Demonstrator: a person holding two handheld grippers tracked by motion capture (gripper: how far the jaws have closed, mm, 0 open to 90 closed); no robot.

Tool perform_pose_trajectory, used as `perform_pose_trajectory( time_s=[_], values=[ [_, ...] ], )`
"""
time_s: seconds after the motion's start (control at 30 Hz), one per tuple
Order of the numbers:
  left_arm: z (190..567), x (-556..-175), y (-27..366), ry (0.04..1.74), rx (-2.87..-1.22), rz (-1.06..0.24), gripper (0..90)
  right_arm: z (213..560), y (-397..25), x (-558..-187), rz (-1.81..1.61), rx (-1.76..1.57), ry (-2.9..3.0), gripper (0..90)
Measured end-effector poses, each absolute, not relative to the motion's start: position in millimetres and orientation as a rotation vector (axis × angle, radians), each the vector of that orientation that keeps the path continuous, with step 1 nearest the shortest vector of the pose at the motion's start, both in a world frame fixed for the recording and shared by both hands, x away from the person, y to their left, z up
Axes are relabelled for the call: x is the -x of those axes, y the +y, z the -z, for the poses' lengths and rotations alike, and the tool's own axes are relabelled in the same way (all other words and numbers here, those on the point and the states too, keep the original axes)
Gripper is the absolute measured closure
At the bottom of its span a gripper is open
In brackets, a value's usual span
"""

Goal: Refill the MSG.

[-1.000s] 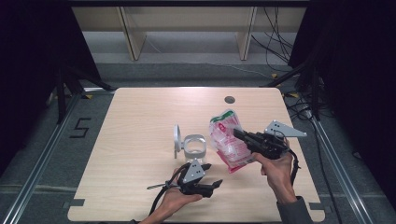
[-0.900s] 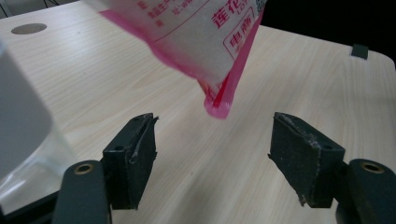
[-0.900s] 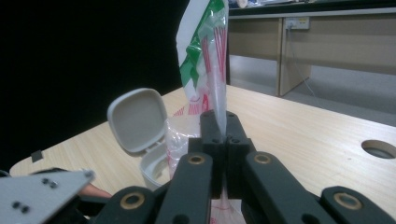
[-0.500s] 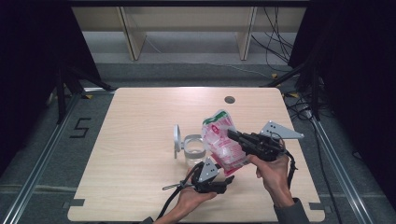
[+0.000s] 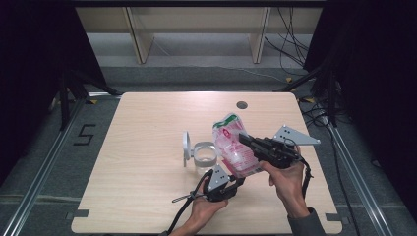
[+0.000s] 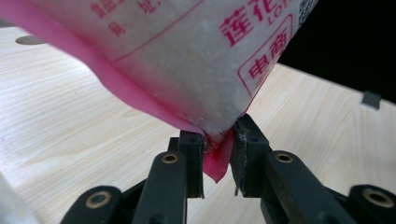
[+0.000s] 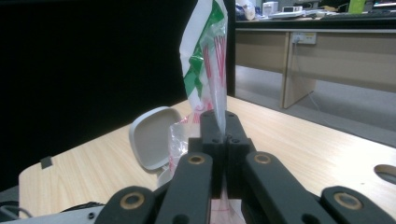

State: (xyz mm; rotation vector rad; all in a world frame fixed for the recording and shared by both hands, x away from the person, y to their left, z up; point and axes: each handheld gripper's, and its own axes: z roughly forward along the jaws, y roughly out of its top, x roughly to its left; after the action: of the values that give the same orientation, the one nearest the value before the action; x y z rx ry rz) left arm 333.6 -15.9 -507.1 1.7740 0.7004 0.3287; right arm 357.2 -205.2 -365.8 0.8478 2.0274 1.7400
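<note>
A pink-and-white plastic bag (image 5: 235,147) of white granules hangs tilted over the wooden table (image 5: 147,128). My right gripper (image 5: 242,137) is shut on the bag's upper part; in the right gripper view the jaws (image 7: 225,133) pinch the film, and the green-and-white top of the bag (image 7: 205,51) rises above them. My left gripper (image 5: 239,180) is at the bag's lower corner. In the left gripper view that pink corner of the bag (image 6: 196,60) sits pressed between the two jaws of the left gripper (image 6: 218,158).
A small clear jar (image 5: 204,156) stands just left of the bag, with its grey-white lid (image 5: 186,145) flipped up on its left side. The lid (image 7: 152,137) also appears in the right gripper view. A round cable hole (image 5: 241,104) lies at the table's far side.
My left gripper has moved right and forward from the table's front to the bag's lower corner and closed on it. The right gripper has carried the bag slightly left, nearer the jar.
</note>
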Motion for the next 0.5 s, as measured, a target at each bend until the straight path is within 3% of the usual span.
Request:
perform_pose_trajectory(
  time_s=[0.5],
  values=[
    [508,-327,-28,0.758,-1.718,-0.366,76.9,360,-183,-369,-1.691,-0.864,2.066,90.0]
  ],
)
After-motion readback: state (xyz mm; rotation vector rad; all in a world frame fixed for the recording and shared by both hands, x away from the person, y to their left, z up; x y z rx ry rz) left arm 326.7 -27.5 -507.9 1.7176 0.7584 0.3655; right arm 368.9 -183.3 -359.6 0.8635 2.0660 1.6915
